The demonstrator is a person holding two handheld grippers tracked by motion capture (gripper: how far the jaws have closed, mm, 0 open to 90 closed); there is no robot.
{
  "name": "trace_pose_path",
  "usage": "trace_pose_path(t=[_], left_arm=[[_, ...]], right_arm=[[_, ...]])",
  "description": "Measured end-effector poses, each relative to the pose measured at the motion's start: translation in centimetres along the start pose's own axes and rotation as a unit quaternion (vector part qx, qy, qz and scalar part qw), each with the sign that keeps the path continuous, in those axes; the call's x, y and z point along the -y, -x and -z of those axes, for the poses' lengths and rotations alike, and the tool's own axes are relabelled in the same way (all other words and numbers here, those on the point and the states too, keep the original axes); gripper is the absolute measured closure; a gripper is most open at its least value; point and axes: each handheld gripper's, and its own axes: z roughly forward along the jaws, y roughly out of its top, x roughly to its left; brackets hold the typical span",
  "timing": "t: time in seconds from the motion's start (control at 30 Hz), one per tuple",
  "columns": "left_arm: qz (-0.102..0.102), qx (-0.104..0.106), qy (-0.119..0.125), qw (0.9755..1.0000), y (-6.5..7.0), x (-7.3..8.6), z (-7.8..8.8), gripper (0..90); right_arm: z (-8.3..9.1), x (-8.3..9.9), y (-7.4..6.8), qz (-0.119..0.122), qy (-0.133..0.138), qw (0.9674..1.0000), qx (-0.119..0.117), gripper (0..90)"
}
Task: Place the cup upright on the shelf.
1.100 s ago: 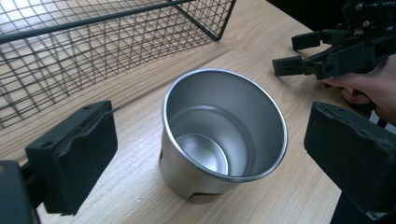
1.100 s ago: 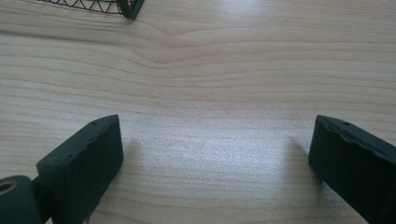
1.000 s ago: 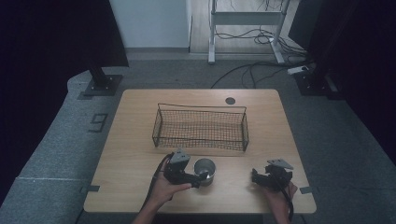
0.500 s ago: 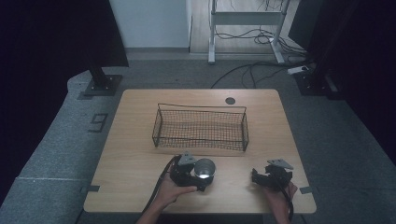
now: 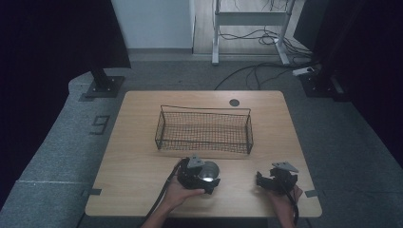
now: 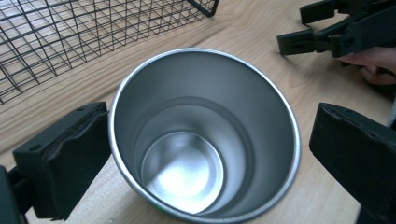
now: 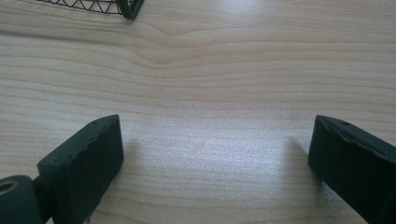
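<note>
— What's in front of your left gripper (image 5: 205,179)?

— A steel cup (image 6: 204,135), round, brushed silver inside, with a thin bright rim. It stands upright on the desk (image 5: 142,142) with its mouth up, so its long axis runs straight up from the wood. My black fingers (image 6: 63,161) sit on either side of it, spread wide. The left one is just beside the rim, whether it touches I cannot tell; the right one stands clear of it, with wood showing in the gap.

— Where on the desk is it?

— At the near edge, a little left of middle, just in front of the wire basket (image 5: 204,129).

— Describe the basket.

— Black wire mesh, a long rectangle with low walls and an open top. Its long side runs left to right across the middle of the desk.

— And your right gripper (image 5: 268,181)?

— Near the right corner on the near side, well apart from the cup. Its fingers (image 7: 84,163) are spread too, blocky and matte black with rough inner pads, and between them lies pale wood with wavy grain. A corner of the basket shows at the far left.

— The desk itself?

— Light wood, rectangular, with a small dark round hole (image 5: 234,102) near the far edge.
</note>
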Motion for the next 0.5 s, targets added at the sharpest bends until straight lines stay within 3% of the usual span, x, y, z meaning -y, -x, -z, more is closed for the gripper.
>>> trace_pose_path(t=[0.27,0.37,0.5], left_arm=[[-0.007,-0.004,-0.004,1.0000,0.30,0.33,-0.92,2.0],[-0.013,-0.017,-0.001,0.9998,0.30,0.46,-1.04,8.1],[-0.014,-0.020,0.003,0.9997,0.20,0.55,-1.09,12.8]], right_arm=[[0.01,0.00,-0.01,-0.001,-0.001,1.0000,0.000,3.1],[0.01,0.00,-0.01,-0.001,-0.001,1.0000,0.000,3.1],[0.00,0.00,0.00,0.000,0.000,1.0000,0.000,3.1]])
